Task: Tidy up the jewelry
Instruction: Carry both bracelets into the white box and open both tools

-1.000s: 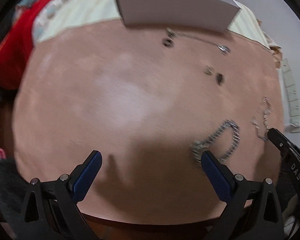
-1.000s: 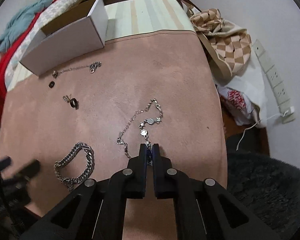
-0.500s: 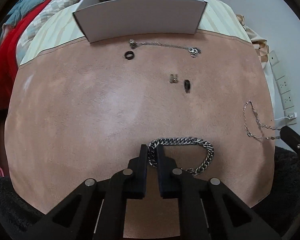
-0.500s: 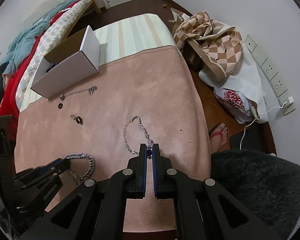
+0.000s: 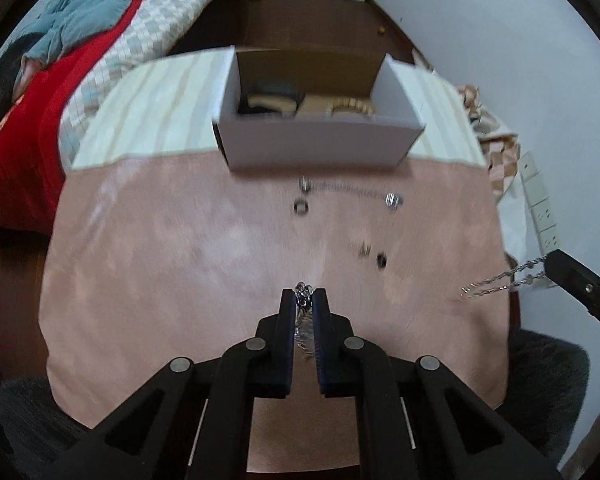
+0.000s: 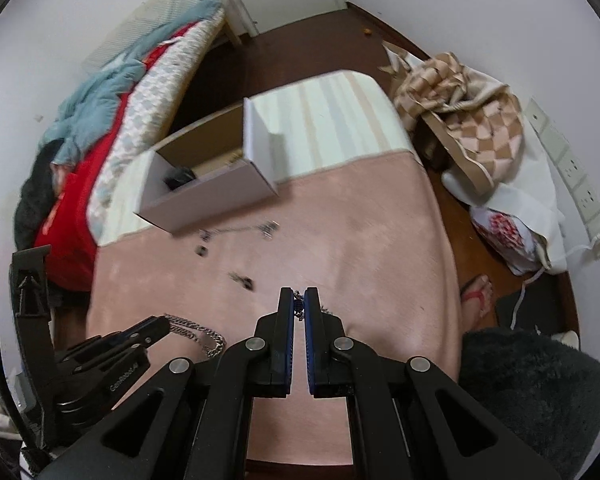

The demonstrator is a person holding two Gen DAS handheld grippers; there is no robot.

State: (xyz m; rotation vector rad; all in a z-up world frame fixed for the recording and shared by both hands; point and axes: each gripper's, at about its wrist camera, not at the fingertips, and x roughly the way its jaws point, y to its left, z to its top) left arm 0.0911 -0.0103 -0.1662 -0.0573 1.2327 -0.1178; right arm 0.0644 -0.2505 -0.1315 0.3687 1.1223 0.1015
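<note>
Pink tabletop [image 5: 172, 264] carries loose rings; left gripper [image 5: 304, 300] pinches the curb chain [image 6: 196, 330], right gripper [image 6: 299, 300] pinches the thin necklace [image 5: 496, 282]; "GenRobot.AI" is printed on the left gripper's body.

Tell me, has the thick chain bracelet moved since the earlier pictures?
Yes. The thick chain bracelet is lifted off the pink cloth, hanging from the left claw.

The cloth [image 5: 180, 280] underfoot is salmon pink, cream with pale stripes at twelve o'clock. The box [image 5: 320, 144] is white outside, brown inside. At ten o'clock lie a red blanket [image 5: 16, 144] and teal fabric [image 5: 96, 12]. A tan-and-cream checked bag [image 6: 480, 120] sits at two o'clock.
</note>
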